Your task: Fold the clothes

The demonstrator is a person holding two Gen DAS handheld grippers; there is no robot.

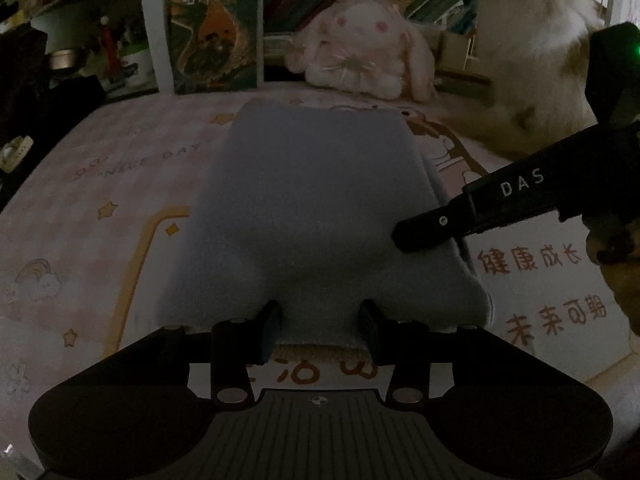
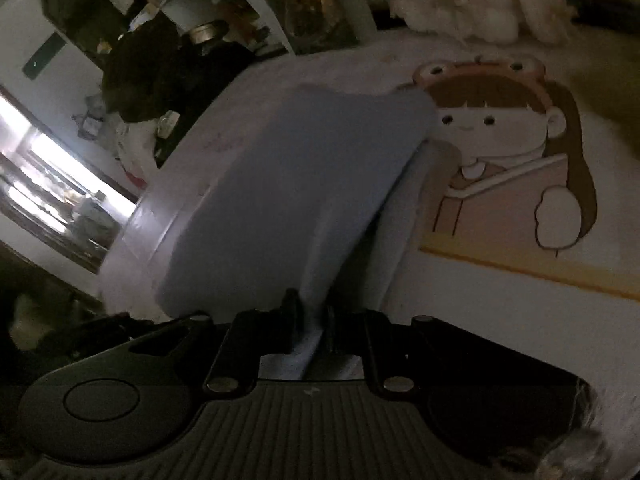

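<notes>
A light blue knitted garment lies folded into a rectangle on a pink printed mat. My left gripper is open, its fingers straddling the garment's near edge. My right gripper is shut on the garment's right edge and lifts the top layer off the layer below. It also shows in the left wrist view as a black finger lying on the garment's right side. The garment fills the middle of the right wrist view.
A pink plush rabbit and an upright book stand at the mat's far edge before a bookshelf. A furry tan plush sits at the far right. The mat shows a cartoon girl.
</notes>
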